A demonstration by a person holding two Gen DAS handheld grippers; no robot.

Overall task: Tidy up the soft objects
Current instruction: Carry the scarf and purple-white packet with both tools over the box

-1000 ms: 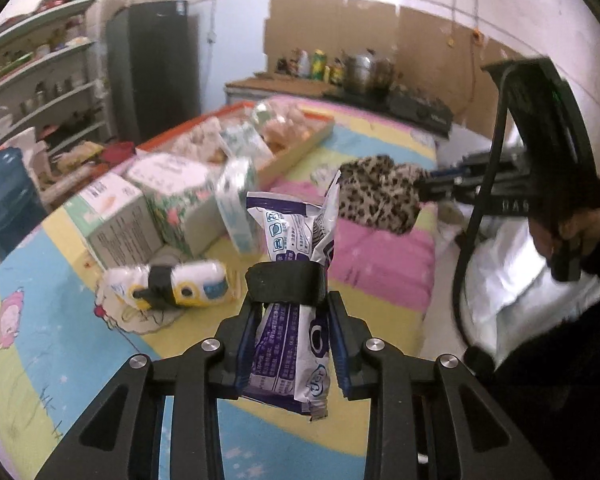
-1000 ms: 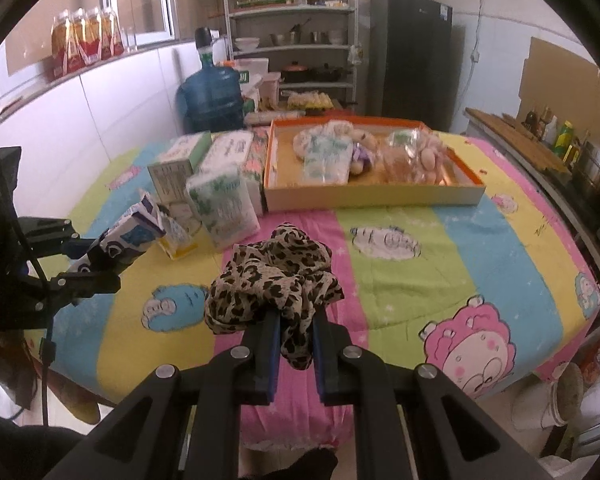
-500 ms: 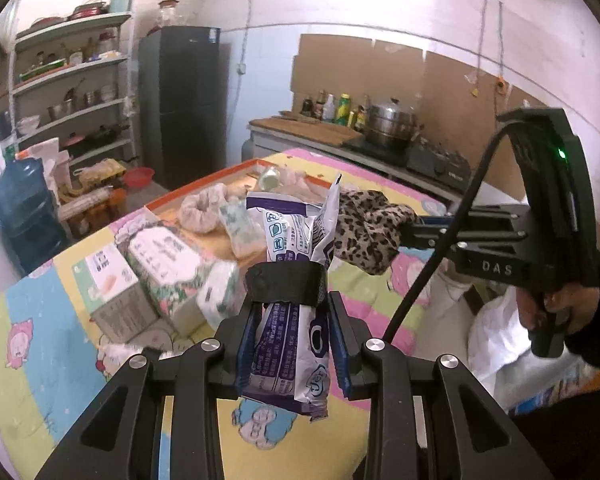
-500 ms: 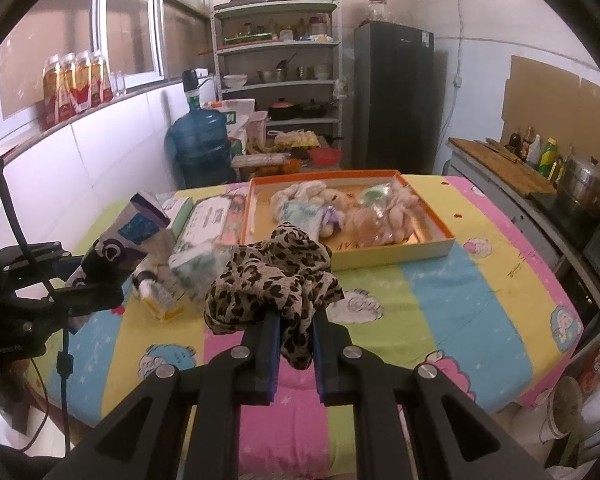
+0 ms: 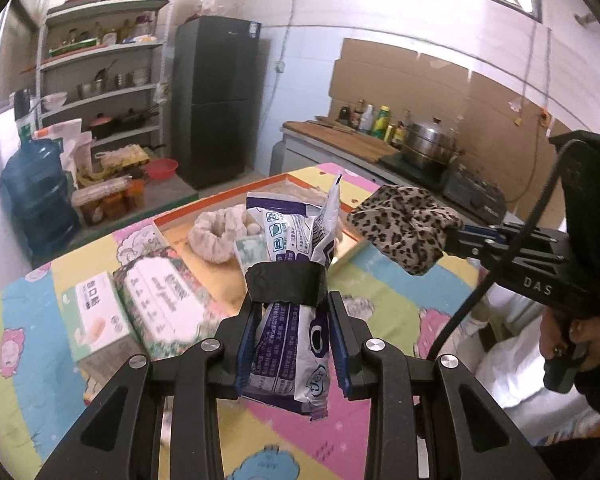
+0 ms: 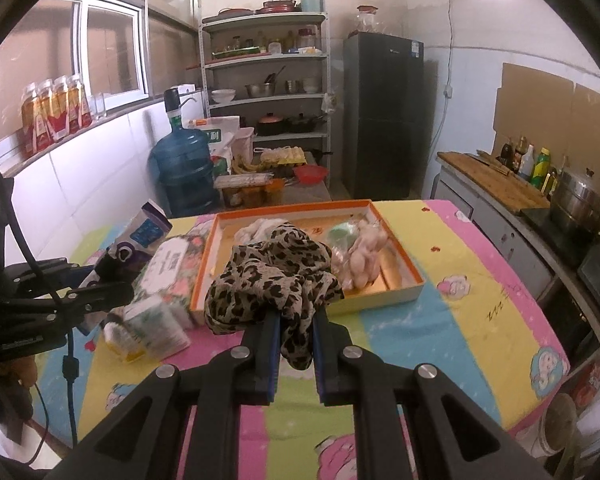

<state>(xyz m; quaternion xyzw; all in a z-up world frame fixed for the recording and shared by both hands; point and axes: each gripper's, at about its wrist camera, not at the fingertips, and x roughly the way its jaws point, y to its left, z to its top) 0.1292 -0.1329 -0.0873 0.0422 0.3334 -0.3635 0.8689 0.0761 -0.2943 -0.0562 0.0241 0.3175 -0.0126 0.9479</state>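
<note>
My left gripper is shut on a purple and white soft pack with a black band round it, held above the table. My right gripper is shut on a leopard-print cloth, held above the table in front of the orange-rimmed tray. The tray holds a white fluffy scrunchie, a green packet and a pale pink bundle. In the left wrist view the cloth and right gripper hang at the right. In the right wrist view the pack and left gripper are at the left.
Tissue packs and a white box lie left of the tray on the colourful cloth-covered table. A small pack lies near the table's left front. A water jug, shelves, fridge and stove counter surround the table.
Both grippers have risen and moved toward the tray with their loads still held. The tray now sits closer under both, and the cloth is over its near rim.
</note>
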